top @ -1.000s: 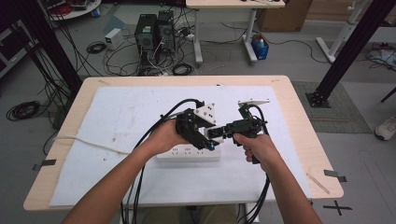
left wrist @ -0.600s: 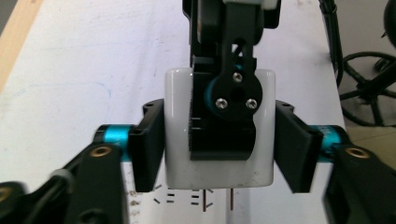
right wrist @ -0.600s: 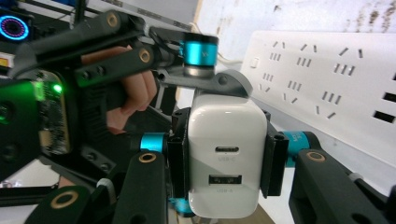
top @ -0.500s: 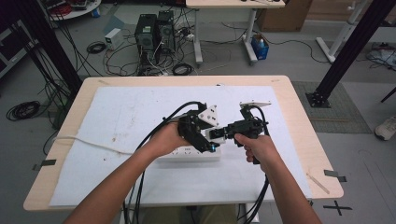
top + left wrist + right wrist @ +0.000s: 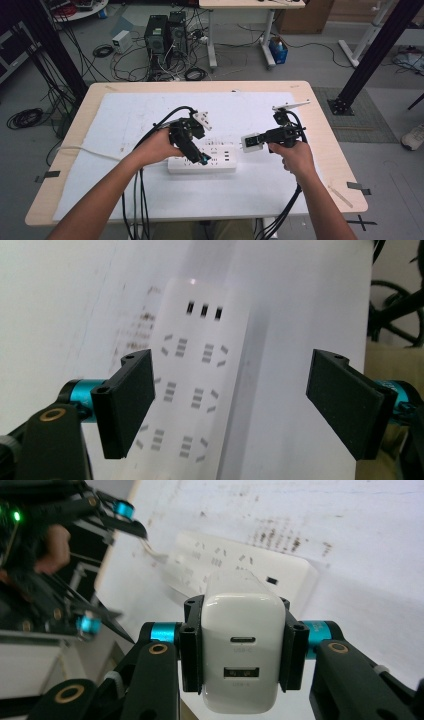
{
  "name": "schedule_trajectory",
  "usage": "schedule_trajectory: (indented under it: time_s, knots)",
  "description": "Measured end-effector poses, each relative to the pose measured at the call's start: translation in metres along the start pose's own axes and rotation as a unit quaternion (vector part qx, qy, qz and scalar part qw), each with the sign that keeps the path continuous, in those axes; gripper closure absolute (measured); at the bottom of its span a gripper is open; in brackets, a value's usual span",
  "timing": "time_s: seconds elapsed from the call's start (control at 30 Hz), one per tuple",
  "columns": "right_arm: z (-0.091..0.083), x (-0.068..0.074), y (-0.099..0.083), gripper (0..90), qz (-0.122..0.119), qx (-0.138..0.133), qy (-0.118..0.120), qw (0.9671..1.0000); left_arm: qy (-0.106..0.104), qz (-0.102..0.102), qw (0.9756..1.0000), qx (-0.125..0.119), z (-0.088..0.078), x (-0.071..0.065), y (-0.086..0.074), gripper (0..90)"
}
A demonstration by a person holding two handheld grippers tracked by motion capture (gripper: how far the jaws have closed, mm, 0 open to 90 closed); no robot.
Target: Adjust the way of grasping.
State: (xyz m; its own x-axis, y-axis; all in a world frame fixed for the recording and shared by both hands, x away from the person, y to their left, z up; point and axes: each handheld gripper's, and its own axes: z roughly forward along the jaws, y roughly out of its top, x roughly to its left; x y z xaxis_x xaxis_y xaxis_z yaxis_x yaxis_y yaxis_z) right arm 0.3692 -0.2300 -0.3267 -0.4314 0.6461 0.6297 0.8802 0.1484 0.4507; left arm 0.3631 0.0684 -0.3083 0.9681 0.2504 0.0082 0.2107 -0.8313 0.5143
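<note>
Right gripper [image 5: 242, 652] clamps a charger [image 5: 241, 650], its USB ports facing that gripper's camera. Left gripper [image 5: 230, 405] gapes wide over the strip [image 5: 192, 385], which runs lengthwise away.

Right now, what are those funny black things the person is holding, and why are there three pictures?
They are grabbing tools, one in each hand, each with two black jaws that pinch like tongs. One picture comes from a camera up high, looking down at the table. The other two come from little cameras riding on each tool, looking along its jaws.

On the table's white sheet lies a white power strip with rows of socket holes. The left tool hangs over it with its jaws wide apart, holding nothing.

The right tool pinches a white charger between its jaws. You can see the charger's two little ports facing the camera. From up high, that tool is held up to the right of the strip.
</note>
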Motion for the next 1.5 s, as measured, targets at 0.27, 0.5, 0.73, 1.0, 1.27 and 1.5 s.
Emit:
schedule_trajectory:
  time_s: [0.27, 0.5, 0.73, 1.0, 1.27, 1.5]
  knots:
    - [-0.015, 0.005, 0.005, 62.2, -0.058, 0.023, -0.047, 0.9969, 0.029, -0.026, 0.9977, 0.055, -0.026, 0.016, -0.033, 19.7]
    - [-0.023, 0.011, 0.012, 62.2, -0.107, 0.042, -0.082, 0.9900, 0.039, -0.057, 0.9949, 0.073, -0.054, 0.032, -0.067, 19.7]
    - [-0.024, 0.027, 0.026, 62.2, -0.184, 0.071, -0.121, 0.9729, 0.036, -0.071, 0.9924, 0.093, -0.072, 0.040, -0.099, 19.7]
    - [-0.022, 0.049, 0.042, 62.2, -0.245, 0.100, -0.143, 0.9538, 0.039, -0.076, 0.9908, 0.104, -0.079, 0.041, -0.110, 19.7]
    - [-0.018, 0.060, 0.049, 62.1, -0.264, 0.108, -0.148, 0.9471, 0.047, -0.081, 0.9902, 0.104, -0.078, 0.043, -0.115, 19.7]
    - [-0.014, 0.063, 0.049, 62.2, -0.267, 0.111, -0.147, 0.9458, 0.047, -0.086, 0.9900, 0.101, -0.077, 0.042, -0.120, 19.7]
